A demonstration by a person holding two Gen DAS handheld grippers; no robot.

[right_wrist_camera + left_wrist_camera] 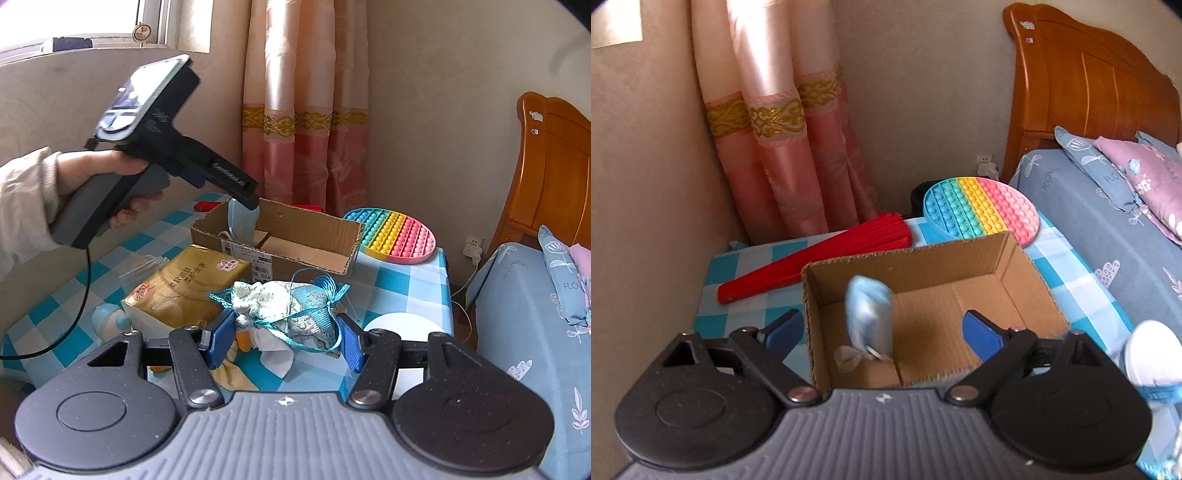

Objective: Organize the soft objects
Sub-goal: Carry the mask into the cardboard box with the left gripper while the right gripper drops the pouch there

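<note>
**Face mask in the box, pouch in the right claw**

The left claw (882,332) stands wide apart over the open cardboard box (1015,266), its blue pads clear of everything. A pale blue face mask (868,314), blurred, is inside the box between the pads, touching neither.

The right claw (286,343) is clamped on a brocade drawstring pouch (291,310) with turquoise cord, above the checked surface (406,288). At ten o'clock from the pouch lies a yellow tissue pack (184,284), just beside the box. A rainbow pop mat (395,236) sits at one o'clock, behind the box; a red folding fan (820,254) lies at the box's ten o'clock.
</note>
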